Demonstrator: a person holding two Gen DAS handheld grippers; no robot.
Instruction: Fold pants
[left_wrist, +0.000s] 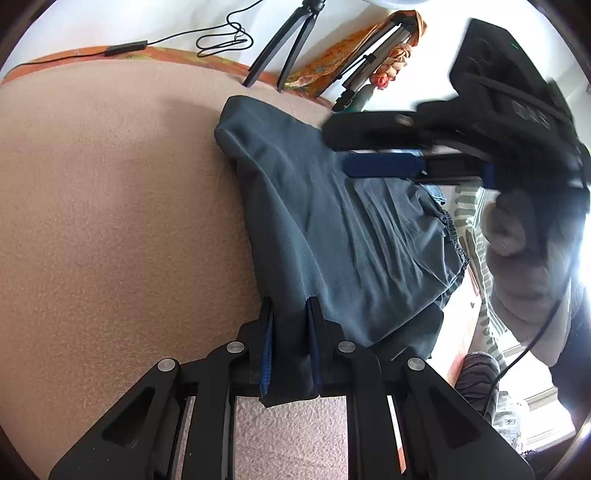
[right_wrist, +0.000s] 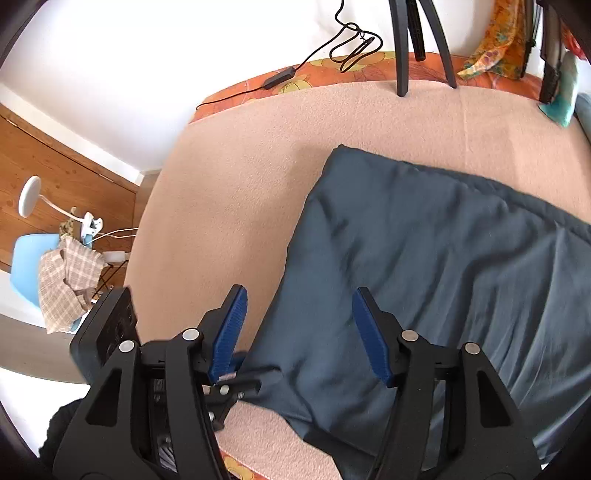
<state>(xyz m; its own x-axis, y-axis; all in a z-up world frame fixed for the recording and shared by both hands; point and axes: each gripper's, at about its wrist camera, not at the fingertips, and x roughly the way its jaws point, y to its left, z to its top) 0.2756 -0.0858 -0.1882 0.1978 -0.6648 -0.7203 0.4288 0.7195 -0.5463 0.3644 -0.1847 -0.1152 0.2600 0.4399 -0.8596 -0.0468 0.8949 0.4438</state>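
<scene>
My left tool (left_wrist: 290, 314) pinches a corner of the pants (left_wrist: 332, 229), which lie half folded at the right of the bed (left_wrist: 110, 203). My right tool (right_wrist: 299, 314) is spread above the cloth, holding nothing. If I pull now, one corner alone may drag the fold askew. Left of the frame the bed is free; the tripod (left_wrist: 284, 40) stands at the top.

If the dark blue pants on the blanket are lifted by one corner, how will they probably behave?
The pants look thin and wrinkled, so they will probably hang limp and the fold may come apart. They seem light. The fuzzy blanket may drag on them a little.
</scene>
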